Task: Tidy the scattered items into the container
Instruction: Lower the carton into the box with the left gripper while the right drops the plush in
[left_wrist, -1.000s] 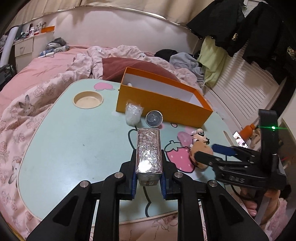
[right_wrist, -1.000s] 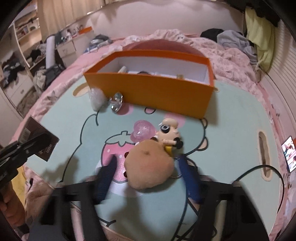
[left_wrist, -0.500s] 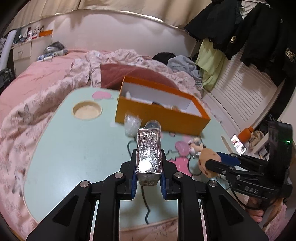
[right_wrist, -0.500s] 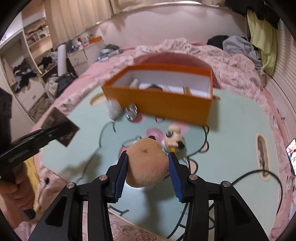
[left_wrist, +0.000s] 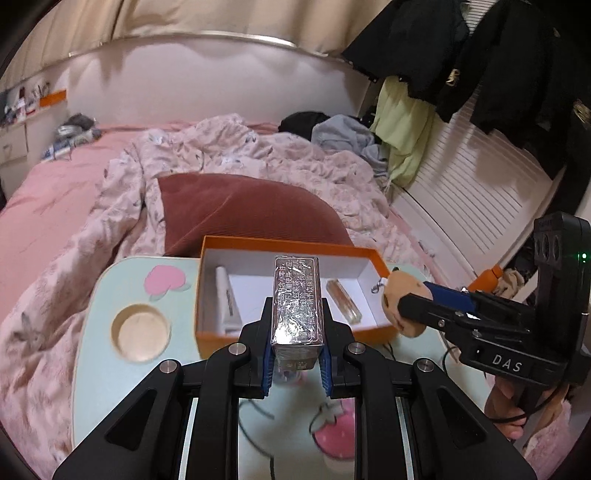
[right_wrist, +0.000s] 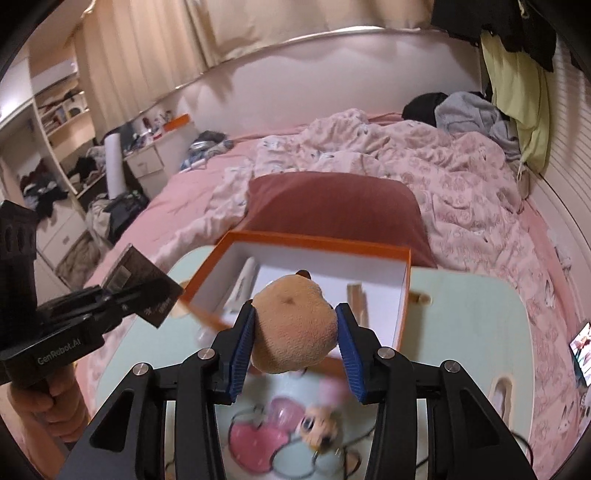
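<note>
Both loads should be carried fully past the near wall of the orange box (left_wrist: 291, 334) before being let go. A foil-wrapped packet (left_wrist: 297, 302) is pinched by the left tool (left_wrist: 295, 363), above the box's near edge. A plush toy (right_wrist: 295, 328) is pinched by the right tool (right_wrist: 293, 352), just short of the box on the surface (left_wrist: 96, 354)

A lived-in bedroom: a bed (left_wrist: 74, 192) with rumpled pink quilt (right_wrist: 424, 162), a pillow (left_wrist: 243, 210), clothes (left_wrist: 461, 48) hanging by the wall, cluttered shelves (right_wrist: 55, 118) beyond.
</note>
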